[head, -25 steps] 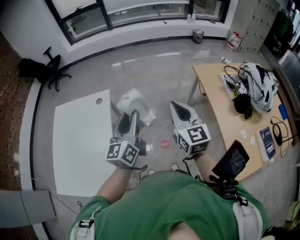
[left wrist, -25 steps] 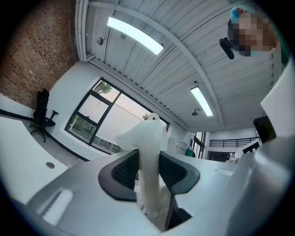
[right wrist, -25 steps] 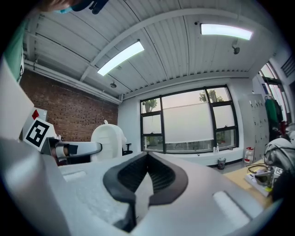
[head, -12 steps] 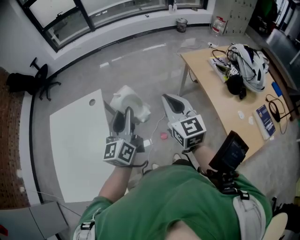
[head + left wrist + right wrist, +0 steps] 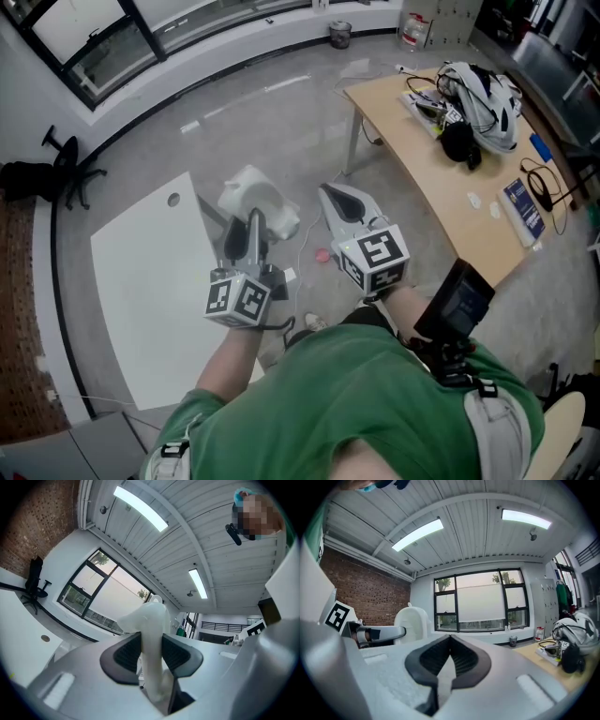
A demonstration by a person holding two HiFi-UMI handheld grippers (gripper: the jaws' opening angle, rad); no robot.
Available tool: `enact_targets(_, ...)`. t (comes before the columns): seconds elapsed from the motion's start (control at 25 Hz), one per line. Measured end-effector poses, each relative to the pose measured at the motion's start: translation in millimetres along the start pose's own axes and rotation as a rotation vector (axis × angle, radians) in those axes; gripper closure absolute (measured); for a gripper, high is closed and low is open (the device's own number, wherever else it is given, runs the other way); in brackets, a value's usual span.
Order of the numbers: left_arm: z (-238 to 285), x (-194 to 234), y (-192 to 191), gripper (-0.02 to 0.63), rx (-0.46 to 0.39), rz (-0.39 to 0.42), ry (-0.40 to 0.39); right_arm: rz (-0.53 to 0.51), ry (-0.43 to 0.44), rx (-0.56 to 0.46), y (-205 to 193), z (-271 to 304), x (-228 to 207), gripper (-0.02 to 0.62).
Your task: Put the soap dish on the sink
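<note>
I see a wooden tabletop (image 5: 441, 197) with a white tangle of cables (image 5: 483, 89) near its far edge and a blue booklet (image 5: 521, 206) by its right edge. A white tabletop (image 5: 141, 281) stands left, with a black chair (image 5: 58, 169) on the floor (image 5: 281, 122) beyond it.

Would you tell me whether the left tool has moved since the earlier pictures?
No: the left tool remains just right of the white table, as before.
</note>
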State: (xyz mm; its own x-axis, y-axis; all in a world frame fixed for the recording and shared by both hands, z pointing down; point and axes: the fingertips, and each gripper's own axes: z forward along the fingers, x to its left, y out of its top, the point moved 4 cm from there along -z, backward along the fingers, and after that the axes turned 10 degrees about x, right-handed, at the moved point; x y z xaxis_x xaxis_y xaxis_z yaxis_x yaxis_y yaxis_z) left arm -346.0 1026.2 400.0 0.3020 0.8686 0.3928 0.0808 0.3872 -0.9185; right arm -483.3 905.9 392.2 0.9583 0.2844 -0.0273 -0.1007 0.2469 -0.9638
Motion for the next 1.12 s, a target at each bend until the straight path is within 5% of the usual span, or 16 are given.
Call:
enact_targets(0.32, 5, -46, -14, 0.469, 0.016, 0.021, -0.077, 0.005, -0.081, -0.040, -8, -51, -22, 0.594)
enact_targets(1.12, -18, -254, -97, 0.469, 0.146, 0.070, -0.396, 0.110, -0.375, -0.058, -71, -280, -87, 0.594)
